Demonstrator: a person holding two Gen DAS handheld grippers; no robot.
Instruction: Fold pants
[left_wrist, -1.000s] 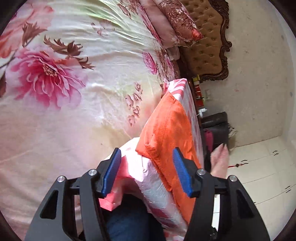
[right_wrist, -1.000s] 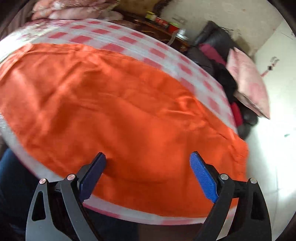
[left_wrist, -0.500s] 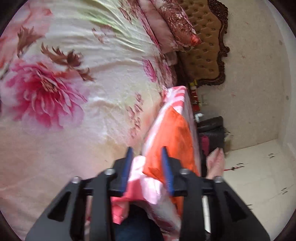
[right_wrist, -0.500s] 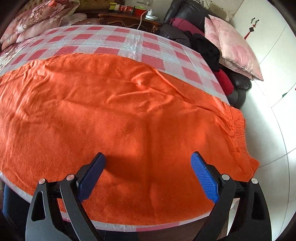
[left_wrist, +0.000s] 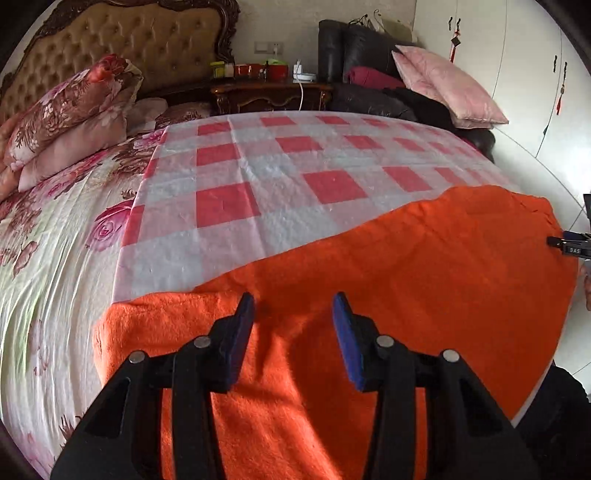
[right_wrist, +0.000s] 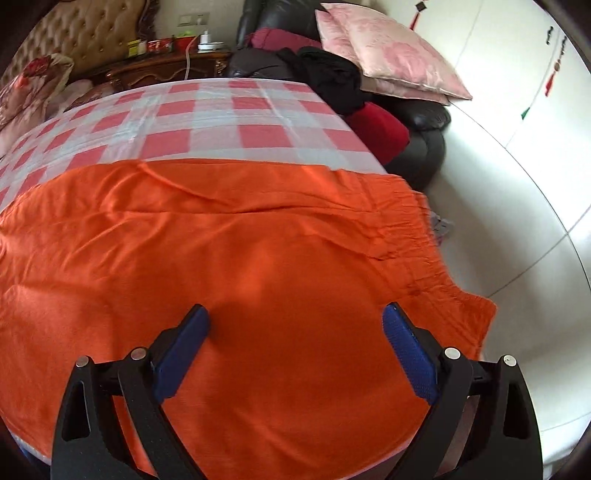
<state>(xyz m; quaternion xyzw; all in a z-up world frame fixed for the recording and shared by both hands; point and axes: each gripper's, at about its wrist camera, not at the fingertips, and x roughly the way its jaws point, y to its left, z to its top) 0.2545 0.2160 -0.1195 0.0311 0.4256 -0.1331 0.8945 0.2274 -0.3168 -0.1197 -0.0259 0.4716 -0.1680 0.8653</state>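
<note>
The orange pants lie spread flat across the near edge of a red-and-white checked cloth on the bed. My left gripper is open and empty, hovering just above the leg end of the pants. My right gripper is wide open and empty above the waist part of the pants; the gathered waistband lies to its right, near the bed edge. The right gripper's tip also shows at the far right of the left wrist view.
Floral bedsheet and stacked pillows lie left. A dark wooden nightstand with small items stands behind. A black sofa with pink cushions and dark clothes stands beside the bed. White tiled floor lies right.
My left gripper swung from a sideways pose over the floral sheet to face the pants head-on, narrowing midway, then opening partway again. My right gripper shifted slightly towards the waistband, still open.
</note>
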